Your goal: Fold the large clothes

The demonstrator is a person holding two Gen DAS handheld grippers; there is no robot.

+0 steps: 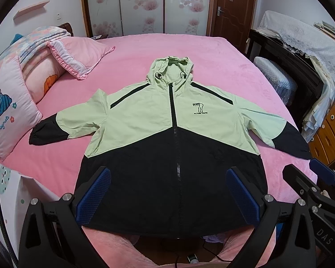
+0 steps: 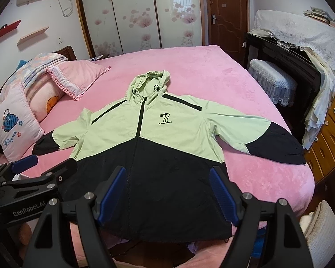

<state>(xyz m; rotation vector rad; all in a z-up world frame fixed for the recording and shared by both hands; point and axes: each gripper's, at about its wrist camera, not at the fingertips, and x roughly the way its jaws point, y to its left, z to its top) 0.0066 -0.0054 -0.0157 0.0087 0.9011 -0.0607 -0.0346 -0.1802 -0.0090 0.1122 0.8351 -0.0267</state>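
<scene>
1. One jacket [image 1: 167, 138] lies flat on the pink bed [image 1: 212, 53], front up, zipped; hood [image 1: 169, 71] at the far end, black hem [image 1: 167, 230] at the near edge; its long axis runs straight away from both grippers, with the sleeves spread out to either side.
2. Both grippers hover over the hem end, just short of it; the left gripper [image 1: 167, 194] sits about on the zip line in its own view, the right gripper [image 2: 167, 194] a little right of the zip.
3. The left sleeve [image 1: 49, 129] points toward the pillows [image 1: 13, 116]; the right sleeve [image 2: 276, 145] reaches the bed's right edge near the drawers [image 2: 328, 138]; each sleeve is nearer the gripper of its own side, so I judge a sleeve fold inward falls to that side's hand.
4. Left gripper: fingers [image 1: 93, 194] spread wide, holding nothing; I cannot tell whether the pads brush the cloth below.
5. Right gripper: fingers [image 2: 223, 194] spread wide too, empty; it also shows at the right edge of the left view, beside the right sleeve's cuff [image 1: 294, 143].
6. No fold is made yet; the likely first move is a reach outward and forward to a sleeve or a hem corner.
</scene>
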